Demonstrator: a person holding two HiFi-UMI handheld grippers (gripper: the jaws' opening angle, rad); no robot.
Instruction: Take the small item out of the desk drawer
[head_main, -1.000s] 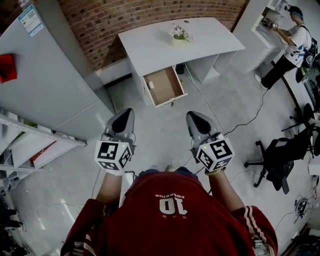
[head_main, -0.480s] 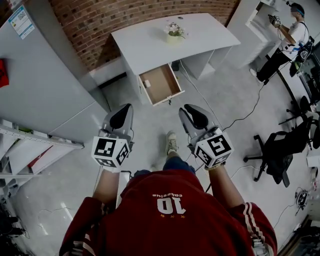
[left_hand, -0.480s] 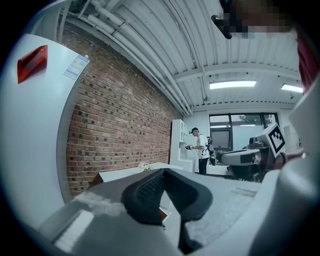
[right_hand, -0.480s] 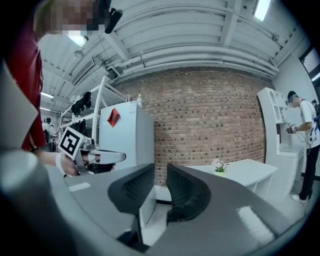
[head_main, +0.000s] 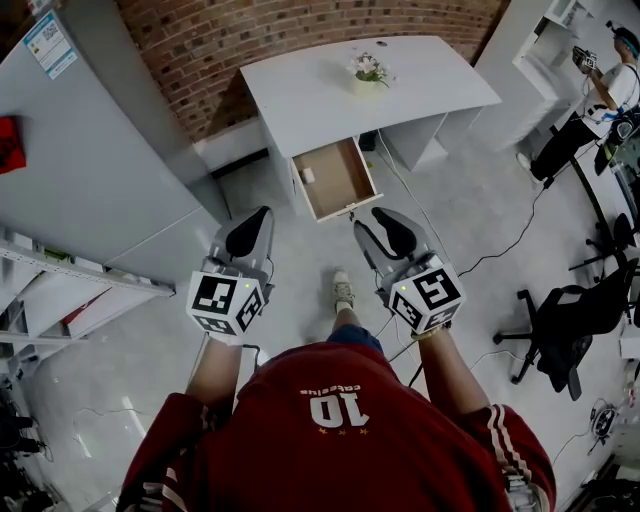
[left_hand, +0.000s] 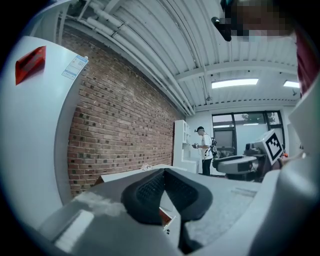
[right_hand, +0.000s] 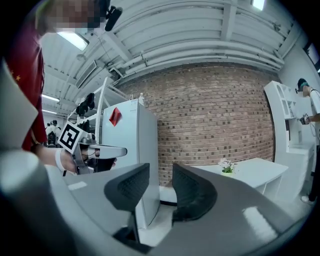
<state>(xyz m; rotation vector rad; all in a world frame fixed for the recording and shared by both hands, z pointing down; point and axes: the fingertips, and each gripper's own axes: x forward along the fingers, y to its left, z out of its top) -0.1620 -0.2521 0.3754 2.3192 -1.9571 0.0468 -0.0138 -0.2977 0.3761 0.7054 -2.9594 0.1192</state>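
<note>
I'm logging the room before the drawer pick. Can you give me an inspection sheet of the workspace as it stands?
Surface: white desk, bare except for a small flower pot.
Job's things: drawer pulled open; small white item lies inside by its left wall.
Clutter: nothing seen beyond the pot.
Grippers: left gripper shut, empty; right gripper jaws opening, nothing between them; both held short of the drawer.
Cables: a cable trails over the floor right of the desk.
Surroundings: brick wall, grey cabinet at left, office chair and another person at right.
</note>
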